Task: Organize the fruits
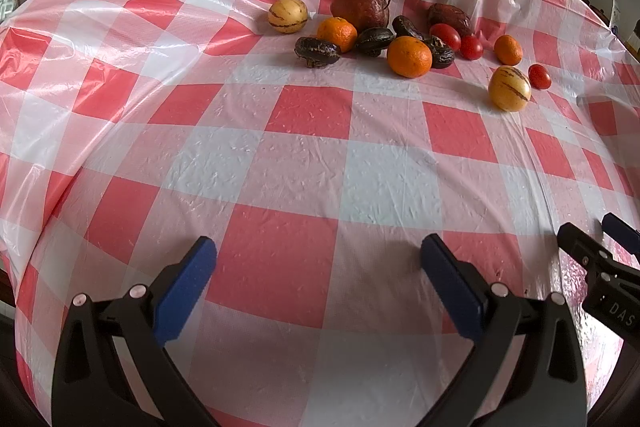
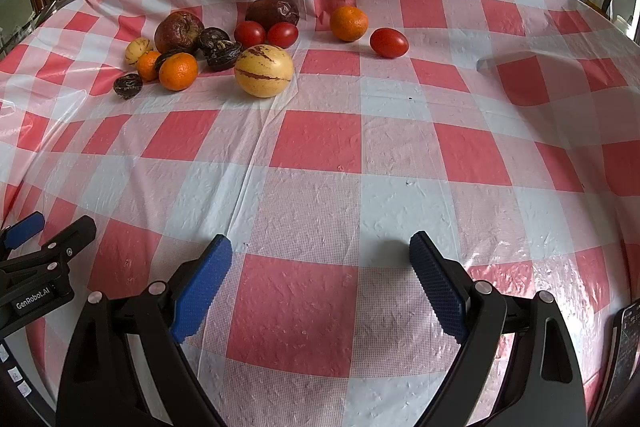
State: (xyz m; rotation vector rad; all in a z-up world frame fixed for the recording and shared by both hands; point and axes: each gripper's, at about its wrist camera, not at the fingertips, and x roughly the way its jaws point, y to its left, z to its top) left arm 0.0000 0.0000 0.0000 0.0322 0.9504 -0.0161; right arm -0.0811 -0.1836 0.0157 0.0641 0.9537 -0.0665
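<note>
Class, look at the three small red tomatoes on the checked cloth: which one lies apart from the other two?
The tomato farthest right, beside the lone orange. The other two tomatoes touch each other.

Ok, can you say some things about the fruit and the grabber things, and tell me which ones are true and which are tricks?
1. Both grippers are open and hold nothing: the left gripper and the right gripper. True.
2. There are three oranges. True.
3. The fruit sits in a bowl. False: it lies loose on the checked tablecloth.
4. The red tomatoes are all touching each other. False: one lies apart.
</note>
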